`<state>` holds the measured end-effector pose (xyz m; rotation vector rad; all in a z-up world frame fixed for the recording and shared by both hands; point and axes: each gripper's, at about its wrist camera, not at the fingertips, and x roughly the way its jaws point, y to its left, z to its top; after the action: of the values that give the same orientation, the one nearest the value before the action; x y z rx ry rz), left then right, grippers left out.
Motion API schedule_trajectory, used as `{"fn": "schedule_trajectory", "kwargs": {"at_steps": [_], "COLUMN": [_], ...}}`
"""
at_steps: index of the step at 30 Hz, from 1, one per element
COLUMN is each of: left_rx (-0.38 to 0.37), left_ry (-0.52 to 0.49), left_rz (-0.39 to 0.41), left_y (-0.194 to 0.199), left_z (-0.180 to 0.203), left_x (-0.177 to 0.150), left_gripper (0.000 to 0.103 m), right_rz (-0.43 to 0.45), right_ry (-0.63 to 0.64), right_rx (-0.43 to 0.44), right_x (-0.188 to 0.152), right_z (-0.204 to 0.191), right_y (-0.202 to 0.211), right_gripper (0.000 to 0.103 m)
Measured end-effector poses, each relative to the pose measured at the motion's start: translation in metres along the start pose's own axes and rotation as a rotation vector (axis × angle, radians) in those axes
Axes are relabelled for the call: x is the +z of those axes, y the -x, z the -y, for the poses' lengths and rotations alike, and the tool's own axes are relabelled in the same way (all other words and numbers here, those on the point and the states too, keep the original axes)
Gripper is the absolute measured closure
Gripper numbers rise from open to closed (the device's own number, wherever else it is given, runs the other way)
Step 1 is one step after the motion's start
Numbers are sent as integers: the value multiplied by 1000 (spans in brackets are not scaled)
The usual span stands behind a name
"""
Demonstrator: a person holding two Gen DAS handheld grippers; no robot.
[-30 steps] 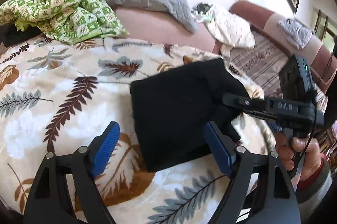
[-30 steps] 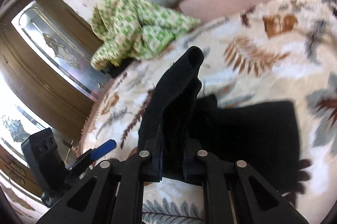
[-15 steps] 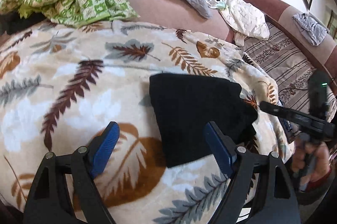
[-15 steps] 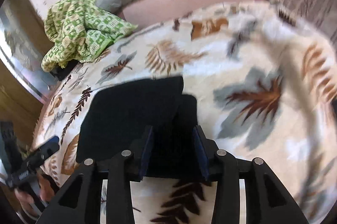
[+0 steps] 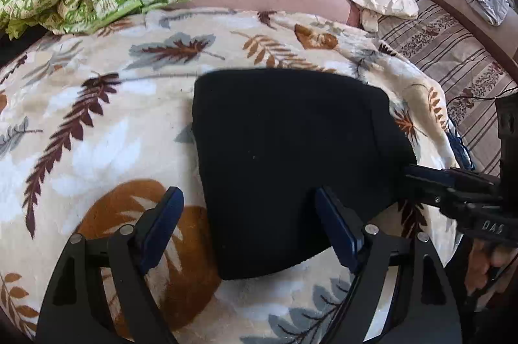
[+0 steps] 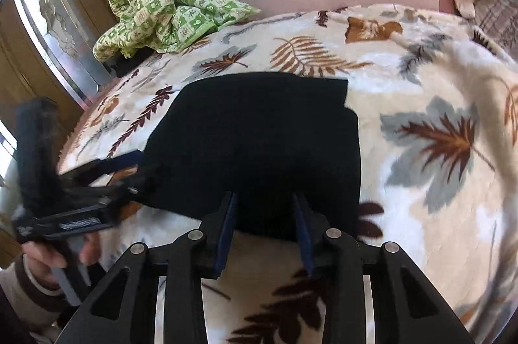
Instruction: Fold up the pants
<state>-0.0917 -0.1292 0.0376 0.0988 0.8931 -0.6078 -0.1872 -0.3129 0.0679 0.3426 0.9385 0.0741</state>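
Pants [image 5: 291, 162] lie folded on the bed [image 5: 97, 133]. Left gripper [image 5: 249, 227] wide open, empty; right gripper [image 6: 264, 230] part open, prob. released. Next: tidy/withdraw.

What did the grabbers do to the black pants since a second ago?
The right gripper laid the lifted flap down over the black pants and opened, letting go. They now lie flat, folded. The left gripper stayed open; the leaf blanket stayed put.

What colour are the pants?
Plain black pants, no pattern visible; clearest in the left wrist view.
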Motion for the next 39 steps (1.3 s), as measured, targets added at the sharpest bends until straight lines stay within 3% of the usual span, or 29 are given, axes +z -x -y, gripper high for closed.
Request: {"fn": "schedule_trajectory", "kwargs": {"at_steps": [4,10,21,25,27,33,39], "left_rx": [34,67,63,63,59,66,83], "left_ry": [-5,-24,-3,4,10,6,-6], "left_rz": [27,66,30,14,16,12,39], "left_y": [11,16,-19,-31,-33,-30,-13], "left_z": [-2,-4,-5,-3,-3,-1,4], "left_x": [10,26,42,40,39,40,37], "left_gripper": [19,19,19,19,18,18,18], "right_rz": [20,92,101,35,35,32,80], "right_ry": [-20,-28,-37,-72,-87,-80,-38], "right_rx": [5,-25,-78,-125,-108,-106,-83], "right_x": [10,36,60,60,56,57,49], "right_z": [0,-1,8,22,27,25,9], "right_y": [12,15,-17,-39,-44,-35,0], "right_gripper": [66,51,50,49,49,49,49]}}
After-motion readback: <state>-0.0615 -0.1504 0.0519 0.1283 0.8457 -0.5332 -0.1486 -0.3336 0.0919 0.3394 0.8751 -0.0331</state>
